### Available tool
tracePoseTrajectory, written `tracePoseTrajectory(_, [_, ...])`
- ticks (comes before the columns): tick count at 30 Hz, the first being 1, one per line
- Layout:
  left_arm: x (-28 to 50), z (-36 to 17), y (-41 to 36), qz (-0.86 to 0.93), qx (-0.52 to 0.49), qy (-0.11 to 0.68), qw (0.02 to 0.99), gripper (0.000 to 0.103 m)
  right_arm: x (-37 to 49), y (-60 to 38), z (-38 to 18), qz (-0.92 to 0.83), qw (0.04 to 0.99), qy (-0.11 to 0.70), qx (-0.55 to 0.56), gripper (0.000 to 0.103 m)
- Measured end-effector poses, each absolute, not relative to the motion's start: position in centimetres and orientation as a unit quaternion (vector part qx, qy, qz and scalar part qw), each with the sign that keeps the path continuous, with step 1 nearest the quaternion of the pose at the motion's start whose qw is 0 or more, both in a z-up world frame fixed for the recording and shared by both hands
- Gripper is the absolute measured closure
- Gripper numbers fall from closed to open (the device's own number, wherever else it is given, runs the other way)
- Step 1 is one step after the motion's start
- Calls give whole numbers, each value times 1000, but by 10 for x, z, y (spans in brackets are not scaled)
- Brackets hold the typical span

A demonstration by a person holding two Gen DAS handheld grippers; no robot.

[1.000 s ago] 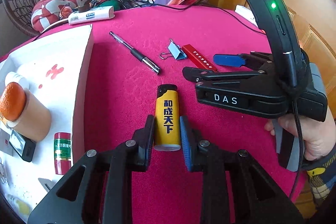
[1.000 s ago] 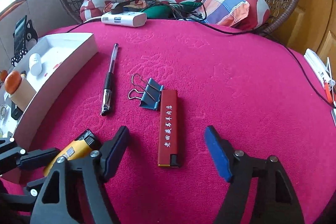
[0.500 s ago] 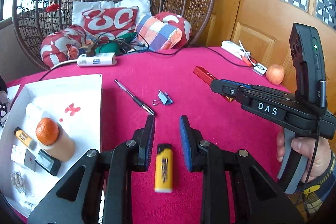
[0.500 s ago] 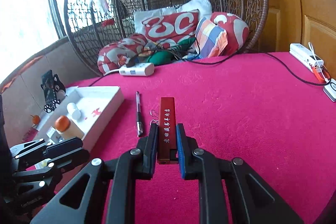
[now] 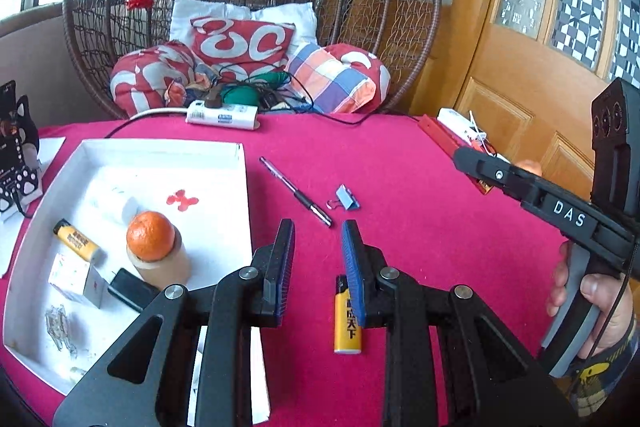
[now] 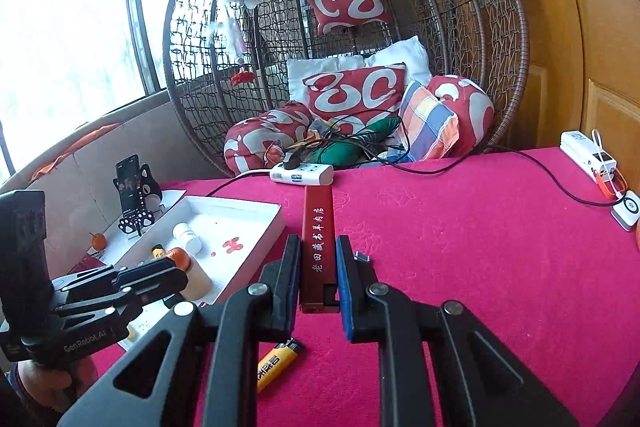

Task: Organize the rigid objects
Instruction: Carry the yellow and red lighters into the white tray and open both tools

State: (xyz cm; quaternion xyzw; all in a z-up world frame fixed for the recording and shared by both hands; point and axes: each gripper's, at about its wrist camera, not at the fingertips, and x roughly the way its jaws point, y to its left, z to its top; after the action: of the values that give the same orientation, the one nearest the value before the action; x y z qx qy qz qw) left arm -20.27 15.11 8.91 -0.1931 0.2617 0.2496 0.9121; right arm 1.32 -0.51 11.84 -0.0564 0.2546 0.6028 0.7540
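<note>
Textured cloth tablecloth (image 5: 400,167), glossy plastic lighter (image 5: 347,327), wicker chair (image 6: 460,27)

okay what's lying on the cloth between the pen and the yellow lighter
In the left wrist view, only bare pink cloth lies between the pen and the yellow lighter; the left gripper hangs above that stretch.

left tool (image 5: 316,259): black, blue pads | right tool (image 6: 318,275): black, "DAS" label | bare-skinned hand (image 5: 600,311)

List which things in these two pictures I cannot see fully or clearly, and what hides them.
- Yellow lighter: left view, its top edge behind the left gripper finger.
- Red lighter: left view, near end hidden by the right gripper.
- Binder clip: right view, mostly behind a finger.
- Small clips in white tray: left view, too small.
</note>
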Motion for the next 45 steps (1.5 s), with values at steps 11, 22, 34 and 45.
tracePoseTrajectory(11, [-139, 11, 119, 219, -182, 402, 870, 61, 23, -16, 110, 607, 746, 271, -32, 87])
tracePoseTrajectory(22, [-148, 30, 114, 221, -135, 358, 897, 80, 27, -26, 115, 615, 741, 270, -9, 88])
tracePoseTrajectory(34, [-208, 106, 129, 261, -134, 236, 926, 80, -3, -18, 136, 634, 735, 238, -24, 87])
tracePoseTrajectory(45, [-238, 111, 144, 280, -154, 209, 924, 80, -26, -4, 140, 646, 726, 233, -47, 87])
